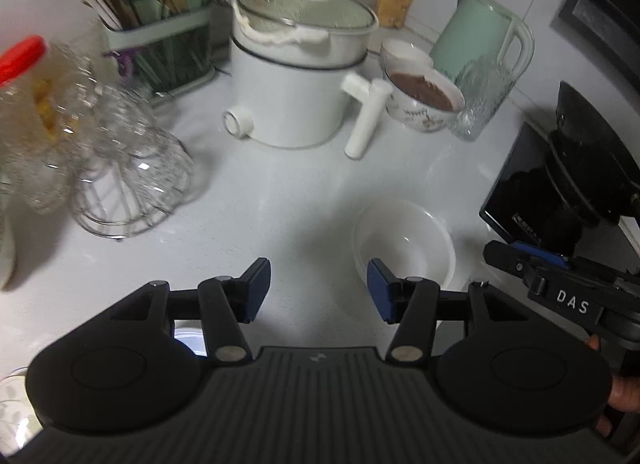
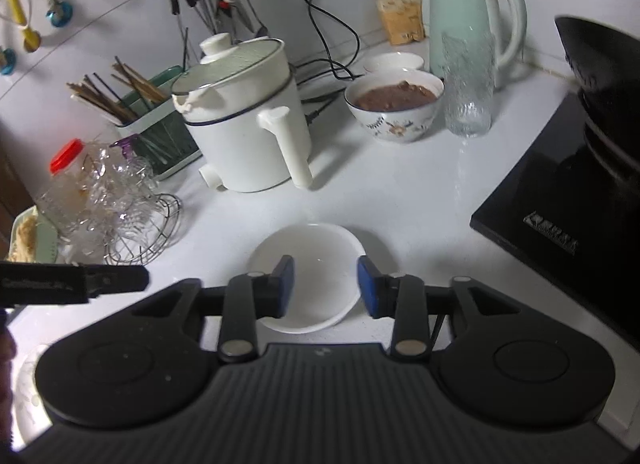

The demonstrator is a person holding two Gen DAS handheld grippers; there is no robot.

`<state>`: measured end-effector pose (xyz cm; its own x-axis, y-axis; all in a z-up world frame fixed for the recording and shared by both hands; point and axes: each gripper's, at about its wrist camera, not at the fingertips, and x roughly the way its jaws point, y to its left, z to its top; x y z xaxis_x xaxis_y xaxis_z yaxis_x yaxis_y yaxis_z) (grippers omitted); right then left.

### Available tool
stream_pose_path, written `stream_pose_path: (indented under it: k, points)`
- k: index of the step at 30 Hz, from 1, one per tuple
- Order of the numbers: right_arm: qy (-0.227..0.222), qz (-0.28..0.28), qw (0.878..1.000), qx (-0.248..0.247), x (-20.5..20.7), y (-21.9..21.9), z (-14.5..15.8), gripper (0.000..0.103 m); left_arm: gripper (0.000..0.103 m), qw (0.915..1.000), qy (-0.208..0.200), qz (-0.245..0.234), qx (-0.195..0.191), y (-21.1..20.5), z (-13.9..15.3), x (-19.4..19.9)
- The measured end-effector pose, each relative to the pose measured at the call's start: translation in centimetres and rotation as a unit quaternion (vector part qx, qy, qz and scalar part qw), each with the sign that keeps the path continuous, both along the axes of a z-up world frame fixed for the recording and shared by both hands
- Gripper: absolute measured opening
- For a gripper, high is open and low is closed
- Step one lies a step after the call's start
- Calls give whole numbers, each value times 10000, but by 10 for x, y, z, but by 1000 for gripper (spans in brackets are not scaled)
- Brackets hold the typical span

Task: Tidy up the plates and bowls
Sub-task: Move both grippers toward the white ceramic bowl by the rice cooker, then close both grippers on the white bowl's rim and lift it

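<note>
A plain white bowl point(image 1: 404, 244) sits empty on the white counter; it also shows in the right wrist view point(image 2: 316, 268). My left gripper point(image 1: 319, 290) is open and empty, just left of the bowl, its right finger near the rim. My right gripper point(image 2: 326, 288) is open, hovering above the bowl with the bowl between its fingers. A patterned bowl point(image 2: 394, 112) of brown food stands at the back, with a small white bowl point(image 2: 394, 62) behind it. A patterned plate edge point(image 2: 28, 392) shows at lower left.
A white electric pot point(image 2: 248, 120) with a handle stands centre back. A glass tumbler point(image 2: 468, 84) and green kettle point(image 2: 472, 20) are at back right. A black cooktop point(image 2: 560, 192) with a pot lies right. A wire rack of glasses point(image 2: 124, 208) and a chopstick holder point(image 2: 156, 132) are left.
</note>
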<state>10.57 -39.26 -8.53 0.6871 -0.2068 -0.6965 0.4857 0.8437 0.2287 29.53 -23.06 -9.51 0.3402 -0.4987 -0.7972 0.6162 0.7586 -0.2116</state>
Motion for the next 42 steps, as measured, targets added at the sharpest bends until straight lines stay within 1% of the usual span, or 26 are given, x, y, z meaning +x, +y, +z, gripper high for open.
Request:
stream_pose_path:
  k: [2,6,9,13,14,17,18,21,22,23,24,25,26,28,30,32,34,42]
  points:
    - [-4,-55,9999,87,1,-4,-5,50,59,9998,93,-127,-76,-9,-8,4]
    - [26,-124,9999,66,9,-13,-17,50,59,9990,413,-146,-130,-27,-26,14]
    - [140,-69,9998,75,18,-19,-30,50,58,9989,454,-128,-57,-39,-37,21]
    - [286,-6,9994,201,30,-26,-47,49,58,9974,697,-150,-52,-50,-55,34]
    - [330,13,9992,219,33,-28,-51,49,58,9972,720,-216,-8,-55,-59,36]
    - [413,52,9989,198,39,-32,-59,49,58,9972,611,-439,30,-67,-67,37]
    - [430,55,9988,208,41,-33,-61,49,58,9970,634,-432,99,-70,-70,39]
    - [440,126,9986,255,44,-35,-65,46,51,9956,852,-352,138,-75,-80,44]
    - [447,150,9985,264,45,-35,-66,43,48,9951,921,-323,158,-76,-83,46]
    - [462,152,9984,283,46,-36,-67,41,47,9947,971,-298,169,-77,-86,48]
    - [492,145,9982,307,46,-37,-68,38,44,9943,1016,-268,171,-78,-88,49]
    - [529,169,9979,321,47,-37,-69,34,38,9939,1064,-247,165,-79,-90,49]
    - [566,204,9977,315,48,-36,-71,33,35,9935,1099,-247,157,-80,-92,50]
    - [624,298,9970,348,52,-35,-73,30,23,9935,1101,-258,164,-82,-92,49]
    - [659,436,9962,368,55,-32,-74,29,19,9939,1057,-268,181,-84,-92,49]
    - [671,485,9960,340,57,-31,-74,29,18,9941,1052,-187,200,-85,-90,51]
    - [651,505,9959,386,57,-33,-75,29,18,9934,1134,-91,141,-84,-90,54]
    - [597,563,9949,591,51,-36,-67,29,18,9918,1274,44,104,-80,-81,52]
